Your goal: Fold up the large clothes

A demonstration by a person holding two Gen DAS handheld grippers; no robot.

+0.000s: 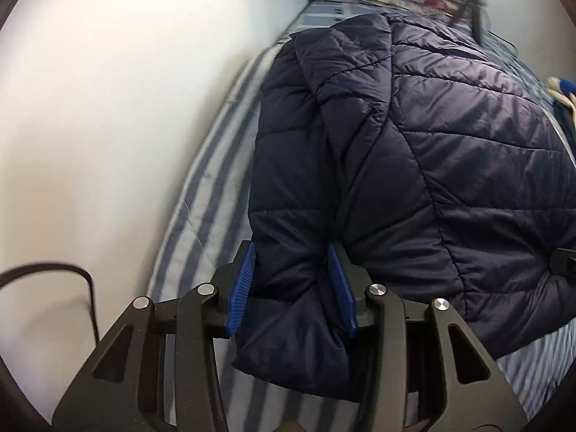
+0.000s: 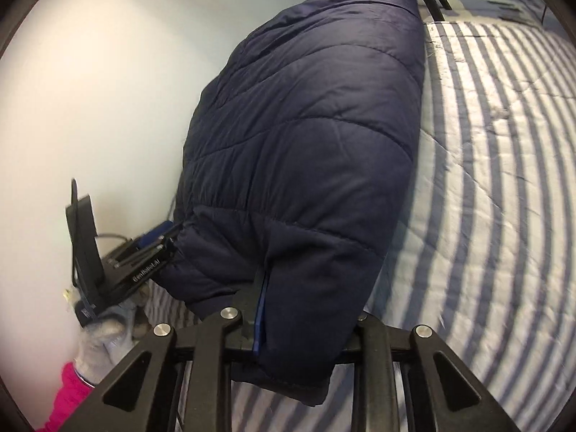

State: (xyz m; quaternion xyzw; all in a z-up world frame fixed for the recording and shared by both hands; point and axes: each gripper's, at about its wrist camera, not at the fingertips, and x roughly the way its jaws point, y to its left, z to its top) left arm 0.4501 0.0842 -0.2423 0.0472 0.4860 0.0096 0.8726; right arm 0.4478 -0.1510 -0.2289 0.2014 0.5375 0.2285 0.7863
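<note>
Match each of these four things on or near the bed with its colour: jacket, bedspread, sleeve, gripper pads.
Things:
1. jacket
2. bedspread
3. sleeve
4. gripper pads

Colours:
A. bright pink
B. navy
C. bright blue
D. blue and white stripes

Pairs: 1-B, 2-D, 3-A, 4-C

- Left gripper (image 1: pixel 291 288): black linkage arms, silver rivets, ribbed blue pads (image 1: pixel 243 288).
- Right gripper (image 2: pixel 306 309): same black frame.
- Grey glove (image 2: pixel 97 338), pink sleeve (image 2: pixel 66 392).
</note>
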